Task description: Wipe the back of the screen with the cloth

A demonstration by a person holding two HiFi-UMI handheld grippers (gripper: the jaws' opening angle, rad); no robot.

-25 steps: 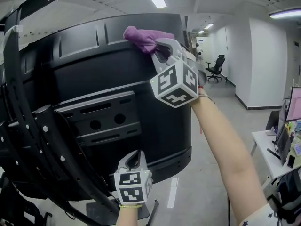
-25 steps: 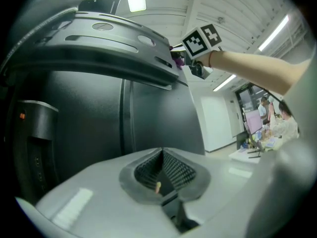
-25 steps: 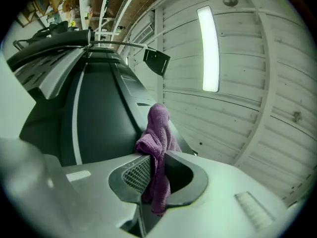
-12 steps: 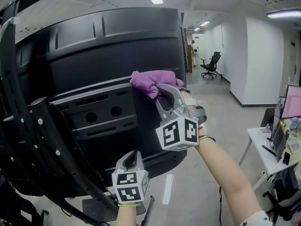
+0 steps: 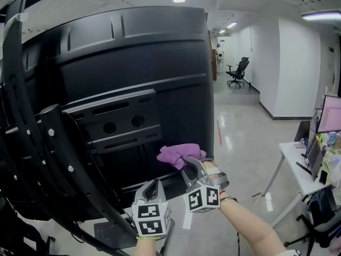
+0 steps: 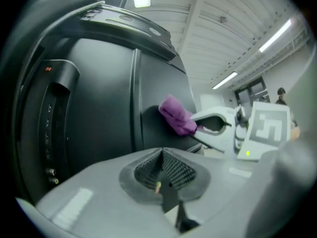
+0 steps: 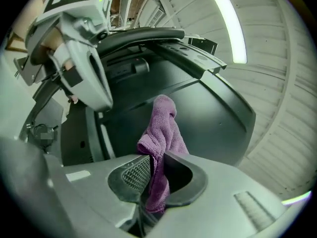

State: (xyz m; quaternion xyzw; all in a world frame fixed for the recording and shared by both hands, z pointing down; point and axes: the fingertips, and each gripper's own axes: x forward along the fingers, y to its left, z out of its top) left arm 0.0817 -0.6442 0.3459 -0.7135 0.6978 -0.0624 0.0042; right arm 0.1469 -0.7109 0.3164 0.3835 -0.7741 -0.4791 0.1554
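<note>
The big black back of the screen (image 5: 133, 79) fills the left and middle of the head view, tilted, on a black stand arm (image 5: 58, 159). A purple cloth (image 5: 180, 154) is pressed against its lower right part. My right gripper (image 5: 187, 167) is shut on the cloth (image 7: 161, 133), which bunches out beyond the jaws onto the black panel (image 7: 208, 108). My left gripper (image 5: 153, 188) sits just left of it, below the screen's bottom edge, shut and empty (image 6: 161, 175). In the left gripper view the cloth (image 6: 176, 115) and the right gripper (image 6: 218, 128) show ahead.
A white desk (image 5: 306, 161) with monitors and clutter stands at the right. A black office chair (image 5: 237, 71) is far down the corridor. The stand's base (image 5: 114, 233) lies on the grey floor below the screen.
My right gripper has dragged the cloth down the screen's back, from the top edge through the middle to the lower right part. The left gripper has stayed about where it was.
</note>
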